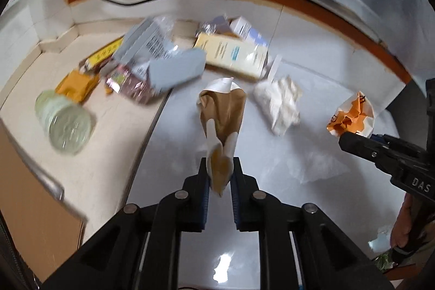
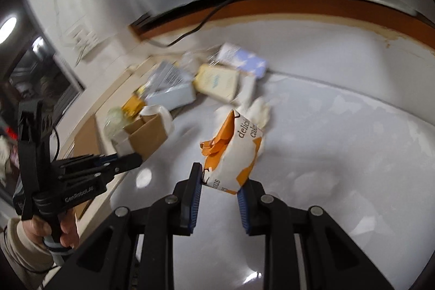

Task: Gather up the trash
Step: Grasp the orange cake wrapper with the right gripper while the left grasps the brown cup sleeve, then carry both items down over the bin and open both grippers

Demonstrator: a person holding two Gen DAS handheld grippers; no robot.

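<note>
Left gripper (image 1: 220, 175) clamped on a crumpled brown paper cup (image 1: 223, 110), jaws pinching its squashed lower end, cup body sticking out ahead of them. Right gripper (image 2: 219, 181) gripping an orange-and-white snack wrapper (image 2: 236, 154), jaws closed on its bottom corner, wrapper rising forward between them. Beyond both jaws, on the white bench (image 1: 312, 67): crumpled white tissue (image 1: 282, 102) just right of the cup, yellow box (image 1: 233, 53) farther ahead, clear plastic jar (image 1: 65, 121) on its side well left.
</note>
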